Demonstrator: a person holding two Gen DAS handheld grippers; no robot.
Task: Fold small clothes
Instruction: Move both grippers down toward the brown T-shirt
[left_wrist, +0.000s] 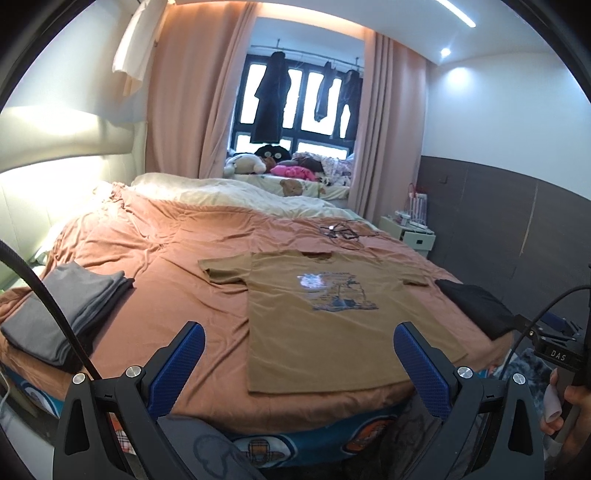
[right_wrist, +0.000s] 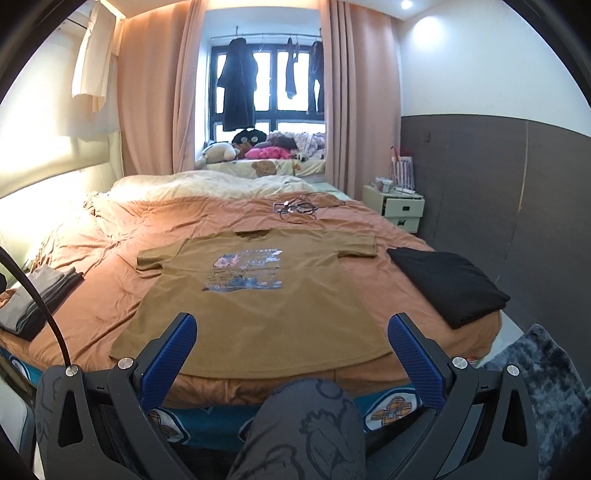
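Observation:
A tan T-shirt (left_wrist: 332, 314) with a blue print lies spread flat, face up, on the orange bedspread (left_wrist: 166, 258), hem toward me; it also shows in the right wrist view (right_wrist: 255, 306). My left gripper (left_wrist: 299, 350) is open and empty, held above the bed's near edge just short of the hem. My right gripper (right_wrist: 291, 341) is open and empty, also above the near edge by the hem. The right gripper's body (left_wrist: 557, 350) shows at the right edge of the left wrist view.
A stack of folded grey clothes (left_wrist: 62, 314) lies at the bed's left. A folded black garment (right_wrist: 447, 284) lies at the right. Tangled cables (right_wrist: 295, 208) lie beyond the collar. A white nightstand (right_wrist: 402, 206) and a grey rug (right_wrist: 550, 384) are at the right. My knee (right_wrist: 306, 424) is in front.

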